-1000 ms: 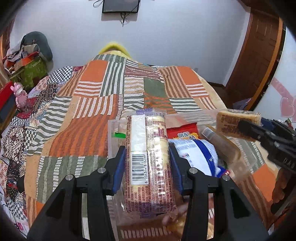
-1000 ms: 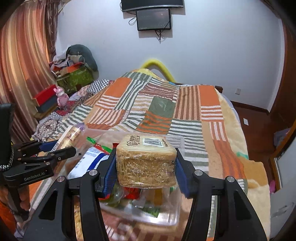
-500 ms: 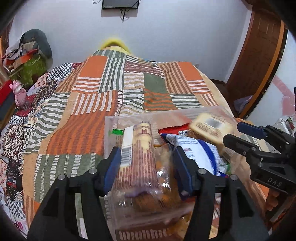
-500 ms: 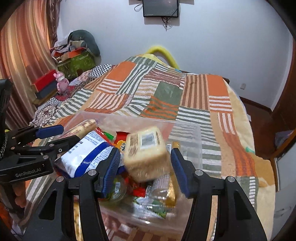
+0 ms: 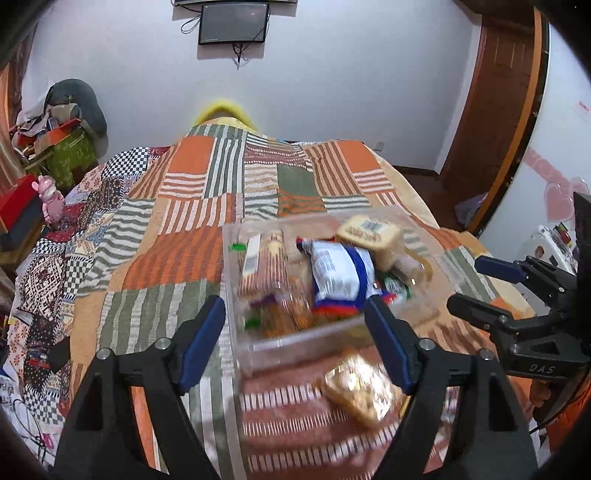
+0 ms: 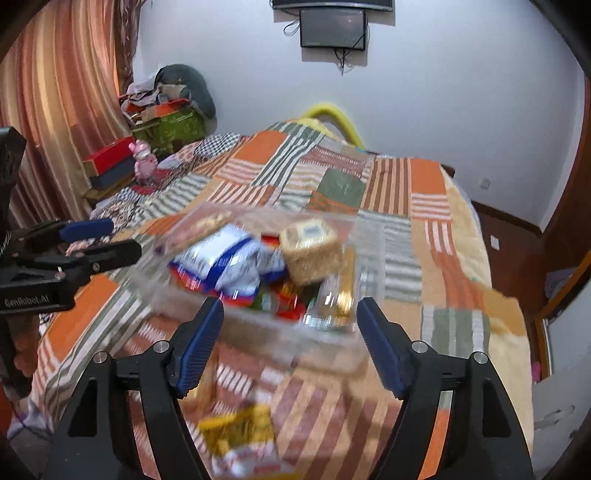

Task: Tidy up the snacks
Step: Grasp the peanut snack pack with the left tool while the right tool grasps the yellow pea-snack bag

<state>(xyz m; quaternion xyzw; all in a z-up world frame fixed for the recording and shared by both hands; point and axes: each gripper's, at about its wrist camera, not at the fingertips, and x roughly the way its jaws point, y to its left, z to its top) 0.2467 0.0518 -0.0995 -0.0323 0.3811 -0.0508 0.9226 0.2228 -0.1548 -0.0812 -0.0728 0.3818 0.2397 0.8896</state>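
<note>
A clear plastic box sits on the quilted bed and holds several snacks. Inside lie a long biscuit pack, a blue and white bag and a tan cake block. The box and the cake block also show in the right wrist view. My left gripper is open and empty, just short of the box's near wall. My right gripper is open and empty in front of the box. A loose golden snack lies on the quilt near me, and a yellow packet lies below the right gripper.
The patchwork quilt covers the whole bed. A pink toy and red boxes stand at the left of the bed. A wooden door is at the right. A screen hangs on the far wall.
Both grippers opened and let go: the biscuit pack and the cake block dropped into the box. Both grippers then drew back from it.
</note>
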